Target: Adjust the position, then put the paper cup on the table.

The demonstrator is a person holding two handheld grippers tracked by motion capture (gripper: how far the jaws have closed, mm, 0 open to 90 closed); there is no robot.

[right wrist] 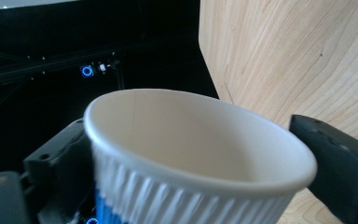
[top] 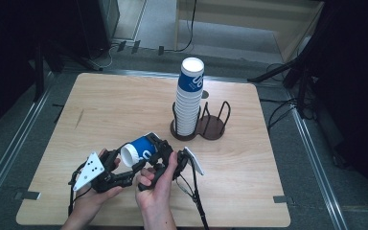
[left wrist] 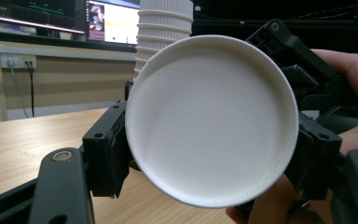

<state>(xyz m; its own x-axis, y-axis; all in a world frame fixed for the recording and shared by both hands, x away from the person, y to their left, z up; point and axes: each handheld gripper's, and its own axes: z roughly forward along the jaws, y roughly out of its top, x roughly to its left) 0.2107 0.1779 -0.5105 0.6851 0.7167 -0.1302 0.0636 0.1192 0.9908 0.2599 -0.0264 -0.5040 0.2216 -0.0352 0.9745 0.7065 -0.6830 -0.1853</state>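
While both hands meet low over the near middle of the pale wooden table (top: 230, 158), a single blue-and-white ribbed paper cup (top: 140, 149) lies on its side between the two grippers, lifted off the board, its open white mouth turned toward the person's left. The right gripper (top: 155, 152) has its black jaws pressed against opposite sides of the cup's ribbed wall, just under the rim; in the right gripper view the cup (right wrist: 191, 158) sits squarely between the two pads (the blue band peeks out low at the left). The left gripper (top: 124, 170) looks straight into the cup's mouth (left wrist: 212, 119), and its jaws stand on either side of the rim; they are near or touching it, but whether they actually pinch the cup I cannot tell.

Farther back on the table, right of centre, a tall stack of matching blue-and-white paper cups (top: 189, 96) stands upright in one ring of a dark brown two-ring cup holder with wire loops (top: 213, 125). The stack's ribbed white walls (left wrist: 163, 28) rise behind the held cup in the left gripper view.
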